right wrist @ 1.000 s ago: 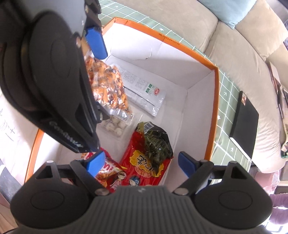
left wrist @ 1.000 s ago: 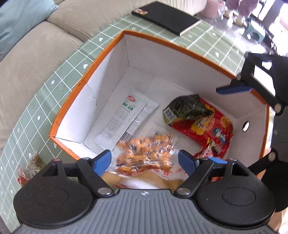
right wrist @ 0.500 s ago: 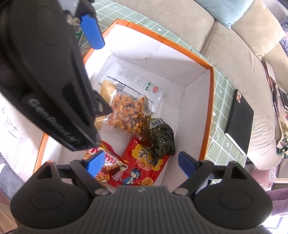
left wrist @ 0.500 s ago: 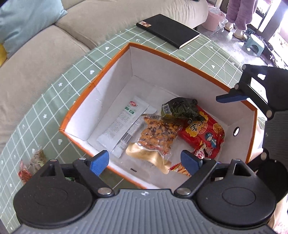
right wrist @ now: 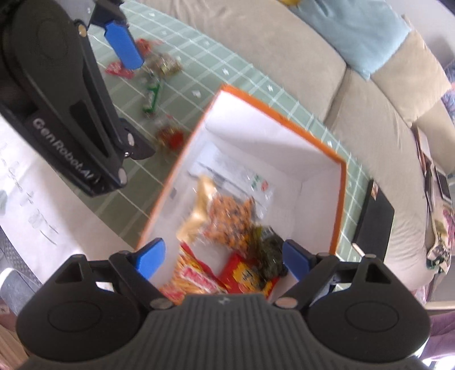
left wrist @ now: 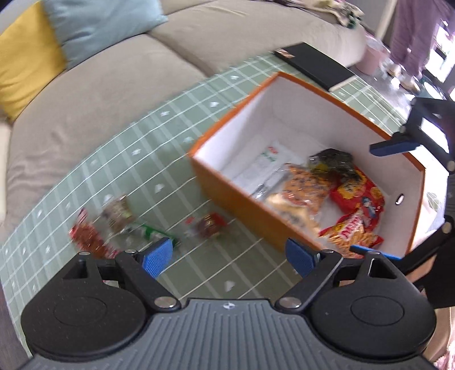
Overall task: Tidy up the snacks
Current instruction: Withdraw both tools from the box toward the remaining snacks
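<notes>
An orange box (left wrist: 236,196) with white walls stands on the green checked cloth. In it lie an orange snack bag (left wrist: 304,187), a dark green pack (left wrist: 332,162), red packs (left wrist: 358,196) and white sachets (left wrist: 264,165). Loose snacks (left wrist: 116,210) lie on the cloth left of the box, one red (left wrist: 207,224). My left gripper (left wrist: 229,257) hangs open and empty above the cloth beside the box. My right gripper (right wrist: 223,258) is above the box (right wrist: 338,205). Its jaws are opening with nothing held between them.
A black notebook (left wrist: 312,65) lies on the cloth behind the box. A beige sofa (left wrist: 113,71) with a blue cushion (left wrist: 99,25) and a yellow one (left wrist: 22,57) runs along the far side. A person in purple trousers (left wrist: 409,34) stands at the far right.
The orange snack bag that was between my left jaws now lies in the box. The left gripper has lifted and swung left over the cloth. The right gripper has risen above the box.
</notes>
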### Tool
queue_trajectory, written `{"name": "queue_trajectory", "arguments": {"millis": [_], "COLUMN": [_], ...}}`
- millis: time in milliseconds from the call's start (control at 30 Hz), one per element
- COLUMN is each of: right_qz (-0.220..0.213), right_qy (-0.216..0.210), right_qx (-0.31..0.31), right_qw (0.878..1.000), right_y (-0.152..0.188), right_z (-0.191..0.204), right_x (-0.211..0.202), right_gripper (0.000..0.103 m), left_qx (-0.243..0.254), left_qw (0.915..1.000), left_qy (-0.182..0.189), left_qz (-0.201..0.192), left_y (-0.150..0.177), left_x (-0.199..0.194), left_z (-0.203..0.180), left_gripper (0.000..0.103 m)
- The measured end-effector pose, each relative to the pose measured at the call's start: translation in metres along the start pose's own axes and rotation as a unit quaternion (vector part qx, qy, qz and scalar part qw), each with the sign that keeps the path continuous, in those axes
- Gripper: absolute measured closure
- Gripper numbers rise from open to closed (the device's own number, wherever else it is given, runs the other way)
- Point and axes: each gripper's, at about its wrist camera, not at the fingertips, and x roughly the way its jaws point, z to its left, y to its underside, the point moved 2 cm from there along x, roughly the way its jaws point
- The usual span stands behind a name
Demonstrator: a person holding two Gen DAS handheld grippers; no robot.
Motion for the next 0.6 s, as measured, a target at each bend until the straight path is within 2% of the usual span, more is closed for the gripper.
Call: {"name": "queue_trajectory", "arguments": {"millis": [333, 500, 600], "right_qz": [-0.039, -0.049, -0.065], "right_qy": [-0.017, -0.008, -0.011], "right_qx": [0.013, 0.031, 0.059], "right_qw": [0.999, 0.998, 0.996], "right_y": [-0.045, -0.070, -0.084], "right_z": [0.041, 0.057, 0.058], "right_x": [-0.012, -0.002, 0.009], "right_gripper": [0.014, 0.014, 0.015], "left_qx": [-0.082, -0.149, -0.178], "left_qw": [0.9963, 0.9882, 0.9833], "left_qy": [-0.027, -0.035, -0.038], "left_qz": [0.002, 0.004, -0.009], "left_y": [0.047, 0.067, 0.077], "left_x": [-0.003, 0.001, 0.005], "left_z": [0.067, 0.105, 0.124], "left_gripper": [0.000, 0.001, 0.002]}}
